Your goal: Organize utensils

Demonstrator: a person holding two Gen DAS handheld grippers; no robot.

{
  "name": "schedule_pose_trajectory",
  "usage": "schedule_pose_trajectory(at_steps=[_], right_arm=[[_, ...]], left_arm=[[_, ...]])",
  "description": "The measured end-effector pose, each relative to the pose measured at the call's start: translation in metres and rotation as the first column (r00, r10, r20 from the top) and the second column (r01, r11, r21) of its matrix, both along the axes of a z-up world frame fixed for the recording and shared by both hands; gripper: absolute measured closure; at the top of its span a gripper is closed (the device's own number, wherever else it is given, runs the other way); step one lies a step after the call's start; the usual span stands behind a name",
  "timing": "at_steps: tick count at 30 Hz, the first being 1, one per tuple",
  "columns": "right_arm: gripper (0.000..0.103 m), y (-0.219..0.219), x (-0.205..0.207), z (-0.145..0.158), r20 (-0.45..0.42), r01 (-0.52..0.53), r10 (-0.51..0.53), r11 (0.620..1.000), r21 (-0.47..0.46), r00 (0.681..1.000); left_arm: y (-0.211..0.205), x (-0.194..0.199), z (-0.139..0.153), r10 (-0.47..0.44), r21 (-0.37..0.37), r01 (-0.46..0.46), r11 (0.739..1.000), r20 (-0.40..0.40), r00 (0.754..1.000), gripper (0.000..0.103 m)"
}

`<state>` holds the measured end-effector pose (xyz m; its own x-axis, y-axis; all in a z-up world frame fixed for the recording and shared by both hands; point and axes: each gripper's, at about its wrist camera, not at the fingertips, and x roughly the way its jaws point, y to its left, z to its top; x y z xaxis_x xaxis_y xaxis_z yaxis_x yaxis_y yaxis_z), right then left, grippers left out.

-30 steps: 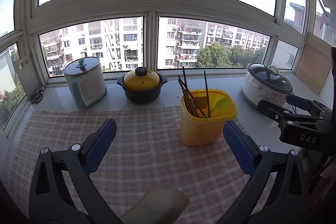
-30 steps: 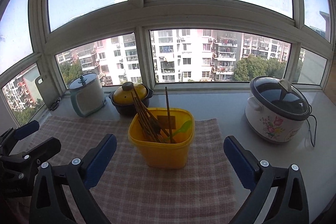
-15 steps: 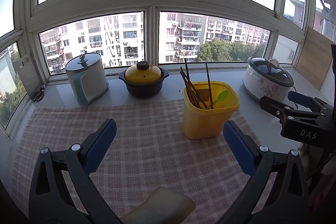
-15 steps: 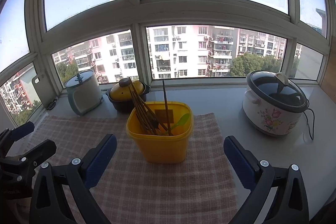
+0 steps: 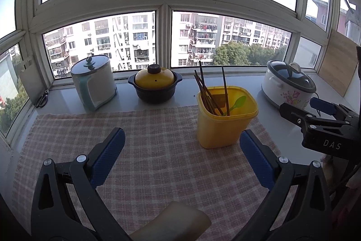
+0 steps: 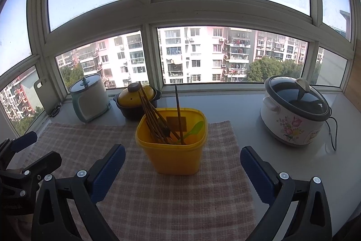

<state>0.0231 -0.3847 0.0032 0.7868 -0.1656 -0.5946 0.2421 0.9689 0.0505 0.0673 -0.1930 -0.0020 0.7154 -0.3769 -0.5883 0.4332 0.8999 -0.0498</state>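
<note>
A yellow plastic container (image 5: 222,128) stands on the checked cloth (image 5: 158,150); it also shows in the right wrist view (image 6: 173,155). Several dark brown chopsticks (image 5: 206,92) and a green spoon (image 5: 237,103) stand inside it; the right wrist view shows the chopsticks (image 6: 153,119) and the spoon (image 6: 194,129) too. My left gripper (image 5: 180,159) is open and empty, held above the cloth, left of and nearer than the container. My right gripper (image 6: 181,168) is open and empty, just in front of the container. Each gripper shows at the edge of the other's view.
At the back by the window stand a white-and-teal lidded pot (image 5: 93,83), a yellow-lidded dark casserole (image 5: 155,85) and a floral rice cooker (image 5: 288,85) with its cord. Scissors (image 5: 42,99) lie at far left. A wooden board (image 5: 338,64) leans at right.
Both grippers have drawn back and risen slightly, so the container looks a little lower and farther in the views. Both stay open and empty.
</note>
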Motion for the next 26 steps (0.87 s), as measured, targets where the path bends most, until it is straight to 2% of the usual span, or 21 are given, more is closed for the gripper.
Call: schedule_pose_trajectory(at_steps=[26], right_arm=[[0.000,-0.0029,0.0021,-0.0057,-0.018,0.003,-0.003,1.000,0.005,1.000]], left_arm=[[-0.0033,0.0013,-0.0082,-0.011,0.013,0.011,1.000,-0.010,1.000,0.000]])
